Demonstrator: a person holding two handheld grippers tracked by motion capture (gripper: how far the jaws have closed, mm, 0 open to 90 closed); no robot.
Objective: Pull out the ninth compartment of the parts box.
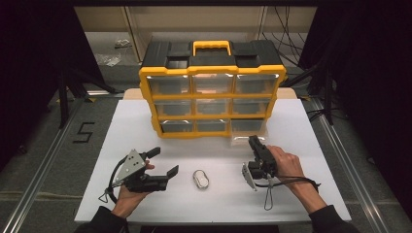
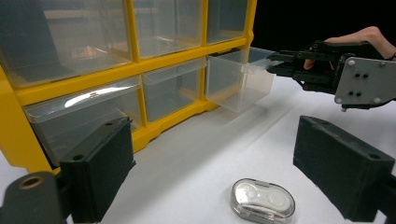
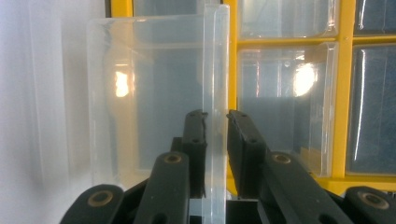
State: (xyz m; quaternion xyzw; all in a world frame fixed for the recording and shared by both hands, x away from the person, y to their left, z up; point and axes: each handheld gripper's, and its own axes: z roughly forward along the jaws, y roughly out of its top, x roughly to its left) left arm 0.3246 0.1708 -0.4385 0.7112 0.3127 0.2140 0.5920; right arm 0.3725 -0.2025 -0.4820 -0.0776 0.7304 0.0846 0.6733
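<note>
A yellow and black organizer (image 1: 212,92) with clear drawers stands at the back of the white table. Its bottom right drawer (image 1: 248,131) is pulled partway out, and my right gripper (image 1: 253,142) is shut on that drawer's front lip. In the right gripper view my right gripper (image 3: 215,121) has a jaw on either side of the upright clear lip (image 3: 215,65). My left gripper (image 1: 164,161) is open at the front left, pointing right. A small clear oval case (image 1: 200,178) lies just beyond it. In the left gripper view that case (image 2: 263,200) rests on the table between the jaws of my left gripper (image 2: 219,168), and the drawer (image 2: 238,79) sticks out ahead.
The white table (image 1: 145,126) has bare room in front of the organizer and at both sides. Cables trail from both grippers near the front edge. Dark floor, rails and stands surround the table.
</note>
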